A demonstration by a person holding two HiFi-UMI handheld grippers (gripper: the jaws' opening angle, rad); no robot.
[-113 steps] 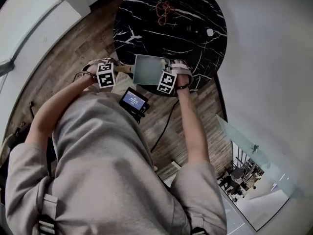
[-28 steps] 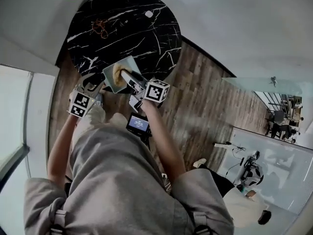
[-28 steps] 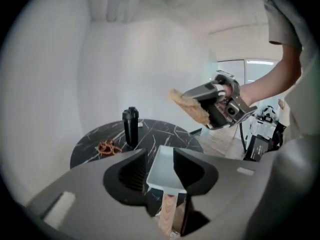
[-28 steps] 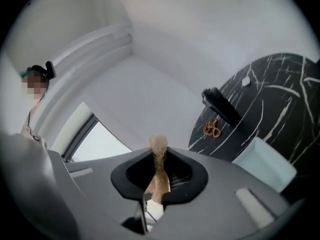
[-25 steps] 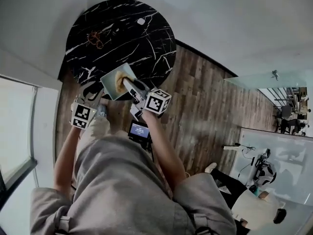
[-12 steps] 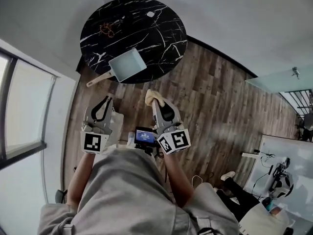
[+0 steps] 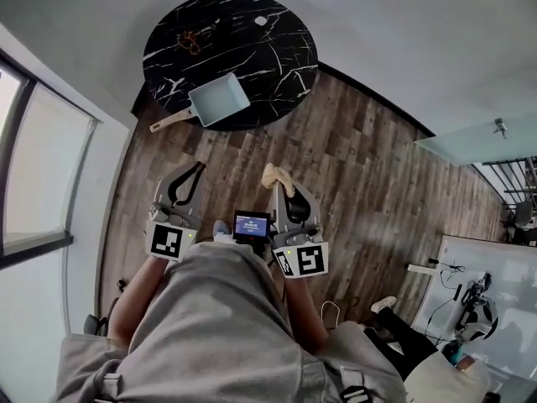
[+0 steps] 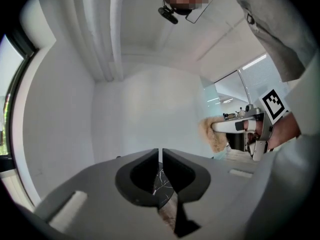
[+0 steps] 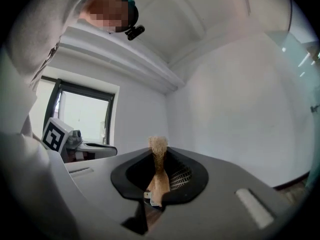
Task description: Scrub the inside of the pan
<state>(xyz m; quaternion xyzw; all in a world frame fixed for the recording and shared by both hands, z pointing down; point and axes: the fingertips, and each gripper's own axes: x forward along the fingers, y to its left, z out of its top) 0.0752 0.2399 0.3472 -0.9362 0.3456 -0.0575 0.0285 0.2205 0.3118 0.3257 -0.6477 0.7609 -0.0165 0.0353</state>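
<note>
The pale green square pan (image 7: 220, 99) with its wooden handle (image 7: 168, 122) lies on the round black marble table (image 7: 268, 57), and no gripper touches it. Both grippers are held back from the table, over the wooden floor, close to the person's body. My left gripper (image 7: 198, 168) (image 8: 160, 151) has just been closing; only a thin slit remains between its jaws and nothing is in it. My right gripper (image 7: 275, 180) (image 9: 159, 145) is shut on a tan fluffy scrubber (image 7: 270, 173) (image 9: 159, 166). The scrubber (image 8: 212, 134) also shows in the left gripper view.
A brown tangle of cord (image 7: 191, 39) and a small white object (image 7: 262, 21) lie on the far part of the table. A small lit screen (image 7: 252, 223) sits at the person's chest. A window (image 7: 42, 158) is at the left, glass panels (image 7: 478, 141) at the right.
Both grippers have drawn back from the pan toward the body. The left one has let go of the handle and closed; the right one has carried the scrubber out of the pan.
</note>
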